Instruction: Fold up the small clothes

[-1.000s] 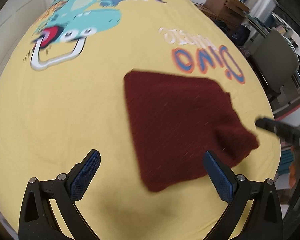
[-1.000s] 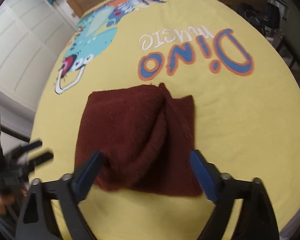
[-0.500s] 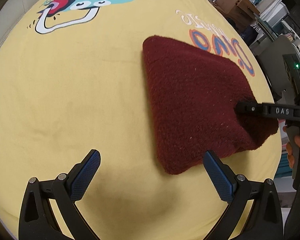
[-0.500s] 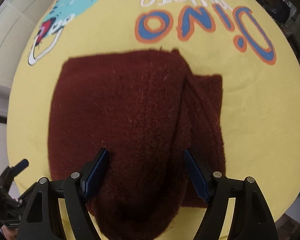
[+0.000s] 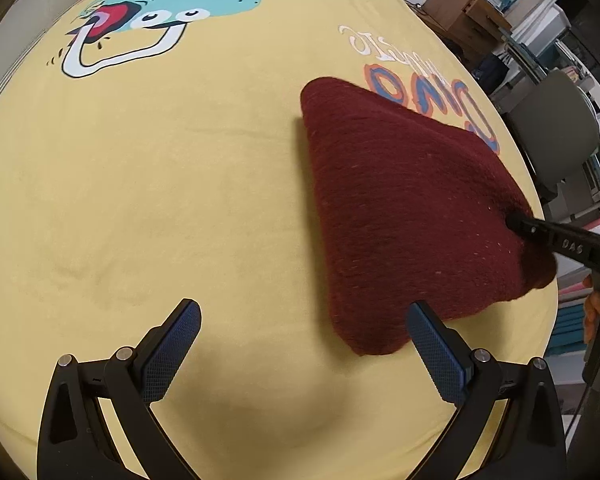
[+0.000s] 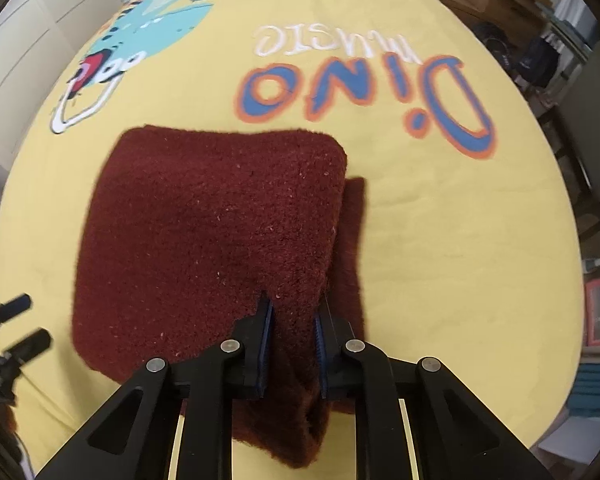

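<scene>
On the yellow sheet [image 6: 440, 220], right tool [image 6: 292, 320] pinches maroon cloth [image 6: 204, 220].

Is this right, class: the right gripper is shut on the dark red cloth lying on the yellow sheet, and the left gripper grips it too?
Not quite. The right gripper is shut on the dark red cloth on the yellow sheet, but the left gripper is open and holds nothing; the left wrist view shows its fingers spread over bare sheet beside the cloth.

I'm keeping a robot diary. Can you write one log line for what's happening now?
step: folding | right gripper: shut on maroon cloth | left gripper: open, holding nothing | surface: yellow dino sheet
</scene>
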Demonstrator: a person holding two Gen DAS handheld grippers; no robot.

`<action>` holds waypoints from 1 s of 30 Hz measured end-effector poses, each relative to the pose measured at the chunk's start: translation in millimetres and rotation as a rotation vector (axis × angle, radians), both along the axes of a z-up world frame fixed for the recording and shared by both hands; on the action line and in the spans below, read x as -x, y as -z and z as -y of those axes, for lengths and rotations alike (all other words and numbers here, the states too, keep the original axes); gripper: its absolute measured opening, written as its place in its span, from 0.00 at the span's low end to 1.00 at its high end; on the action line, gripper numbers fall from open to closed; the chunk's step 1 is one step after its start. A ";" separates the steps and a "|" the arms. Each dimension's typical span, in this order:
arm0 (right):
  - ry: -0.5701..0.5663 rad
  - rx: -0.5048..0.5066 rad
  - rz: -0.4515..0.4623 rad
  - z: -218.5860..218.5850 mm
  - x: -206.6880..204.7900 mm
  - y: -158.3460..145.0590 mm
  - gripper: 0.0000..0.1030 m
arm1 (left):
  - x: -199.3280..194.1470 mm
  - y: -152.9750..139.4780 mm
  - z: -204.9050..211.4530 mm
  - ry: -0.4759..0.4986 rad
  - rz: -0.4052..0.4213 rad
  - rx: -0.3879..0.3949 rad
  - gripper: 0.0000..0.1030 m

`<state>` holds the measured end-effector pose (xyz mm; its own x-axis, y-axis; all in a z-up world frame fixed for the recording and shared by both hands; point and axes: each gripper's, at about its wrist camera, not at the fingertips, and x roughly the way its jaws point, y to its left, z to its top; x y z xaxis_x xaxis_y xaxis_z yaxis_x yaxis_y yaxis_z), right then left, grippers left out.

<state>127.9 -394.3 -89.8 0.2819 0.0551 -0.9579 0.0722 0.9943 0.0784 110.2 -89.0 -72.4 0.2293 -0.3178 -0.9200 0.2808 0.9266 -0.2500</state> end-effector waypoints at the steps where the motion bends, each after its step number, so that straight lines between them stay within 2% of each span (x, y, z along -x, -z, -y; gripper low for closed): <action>1: 0.012 -0.001 -0.004 3.7 2.9 3.1 0.17 | 1.4 -0.8 1.9 0.004 0.000 0.001 0.98; 4: 0.043 -0.007 -0.021 14.6 10.8 19.6 0.17 | 3.1 -2.0 7.3 0.022 0.005 -0.003 0.98; 8: 0.058 0.041 -0.042 18.9 14.1 41.3 0.17 | 2.5 -1.0 11.5 0.017 0.003 -0.006 0.98; 12: 0.102 -0.017 -0.043 25.6 13.8 46.8 0.20 | 2.6 -0.3 15.6 0.029 -0.002 -0.022 0.98; 13: 0.108 -0.026 -0.041 26.3 13.7 46.0 0.24 | 2.7 0.0 17.8 0.035 -0.001 -0.025 0.98; 15: 0.102 0.007 -0.035 24.1 14.8 42.8 0.39 | 3.2 1.6 21.9 0.049 0.004 -0.027 0.98; 16: 0.096 0.039 -0.033 21.6 16.5 40.7 0.51 | 3.3 2.7 24.3 0.054 0.008 -0.026 0.98; 17: 0.091 0.067 -0.030 20.1 17.2 39.8 0.59 | 3.2 4.3 26.6 0.061 0.009 -0.025 0.98; 19: 0.096 0.065 -0.029 22.3 18.4 38.9 0.63 | 0.1 6.7 30.3 0.064 0.005 -0.026 0.98; 20: 0.110 0.057 -0.028 25.3 19.1 37.1 0.69 | -1.1 7.4 31.4 0.063 0.005 -0.026 0.98; 22: 0.119 0.040 -0.020 29.5 21.0 33.6 0.75 | -4.4 8.1 34.7 0.077 0.004 -0.029 0.98; 25: 0.118 0.005 -0.015 33.1 21.0 24.9 0.77 | -12.4 7.7 36.4 0.086 -0.004 -0.018 0.98; 27: 0.094 0.027 -0.017 30.5 19.7 18.0 0.79 | -19.5 7.0 37.9 0.086 -0.025 -0.007 0.99; 30: 0.071 0.051 -0.002 24.6 20.6 6.1 0.80 | -29.7 2.3 43.6 0.092 -0.013 -0.016 0.99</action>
<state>107.3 -419.0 -95.9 0.2812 -0.0137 -0.9595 0.1424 0.9894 0.0276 139.9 -132.7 -74.6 0.1876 -0.3223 -0.9278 0.3621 0.9008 -0.2398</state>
